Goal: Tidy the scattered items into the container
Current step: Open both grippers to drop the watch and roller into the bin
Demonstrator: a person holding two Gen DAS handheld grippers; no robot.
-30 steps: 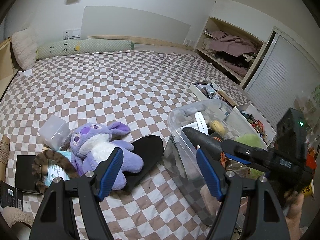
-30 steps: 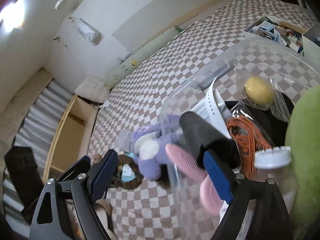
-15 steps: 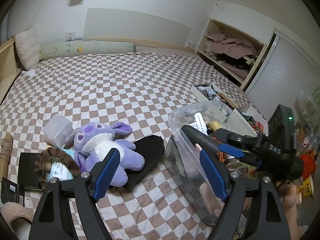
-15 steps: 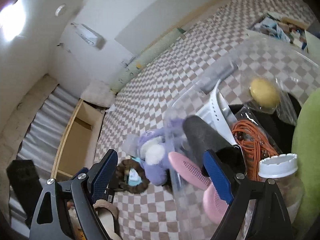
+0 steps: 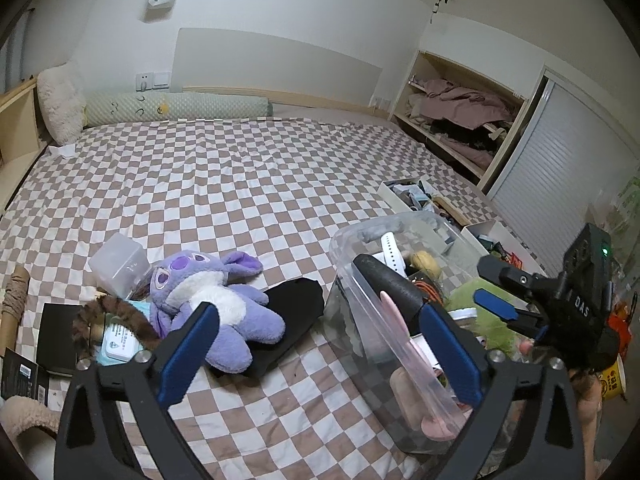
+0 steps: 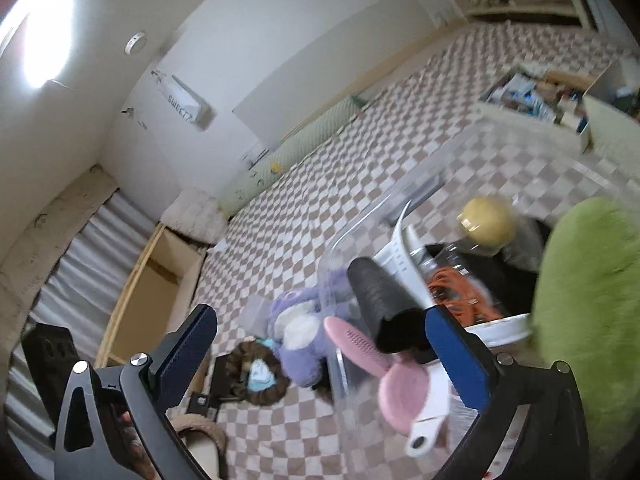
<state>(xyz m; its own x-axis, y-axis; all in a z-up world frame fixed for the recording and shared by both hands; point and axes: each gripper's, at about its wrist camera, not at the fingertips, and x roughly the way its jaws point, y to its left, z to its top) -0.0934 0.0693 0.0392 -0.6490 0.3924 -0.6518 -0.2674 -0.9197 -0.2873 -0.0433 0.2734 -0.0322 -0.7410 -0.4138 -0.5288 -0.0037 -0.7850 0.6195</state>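
Both grippers are wide open and empty: left gripper (image 5: 316,350) lines up toward the plushie (image 5: 212,304), right gripper (image 6: 320,350) hovers over the bin (image 5: 400,320), probably done dropping stuff.

Clear, glossy plastic container (image 5: 362,280); fuzzy purple-and-white plush toy (image 5: 212,292); matt black cloth piece (image 5: 294,312); woven checkered bedsheet (image 5: 240,184), slightly creased; translucent frosted plastic box (image 5: 118,262); smooth pink plastic comb (image 6: 356,346); pale wooden shelf (image 5: 460,120).
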